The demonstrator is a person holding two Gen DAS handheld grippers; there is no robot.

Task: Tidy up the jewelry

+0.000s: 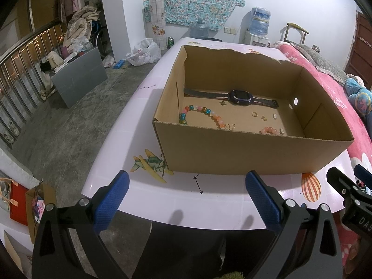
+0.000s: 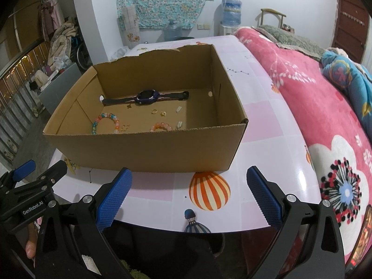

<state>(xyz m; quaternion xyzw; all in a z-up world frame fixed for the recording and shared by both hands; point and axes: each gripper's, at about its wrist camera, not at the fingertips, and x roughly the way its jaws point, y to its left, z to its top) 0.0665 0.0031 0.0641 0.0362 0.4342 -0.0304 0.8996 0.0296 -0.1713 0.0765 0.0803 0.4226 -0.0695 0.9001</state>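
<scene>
An open cardboard box (image 1: 244, 148) (image 2: 144, 148) stands on a pink patterned table (image 1: 162, 197) (image 2: 267, 139). Inside lie a dark blue smartwatch (image 1: 239, 96) (image 2: 146, 97), a multicoloured bead bracelet (image 1: 202, 114) (image 2: 105, 122), a pink bead bracelet (image 1: 269, 130) (image 2: 161, 126), a gold ring (image 1: 255, 114) (image 2: 154, 111) and small earrings (image 1: 263, 117) (image 2: 163, 114). My left gripper (image 1: 187, 186) and right gripper (image 2: 189, 183) are both open and empty, held side by side at the table's near edge in front of the box.
A pink floral blanket (image 2: 325, 116) lies along the table's right side. Grey floor (image 1: 69, 127) drops off to the left, with a grey board (image 1: 79, 74), bags and a railing. A water dispenser (image 1: 259, 26) stands at the back wall.
</scene>
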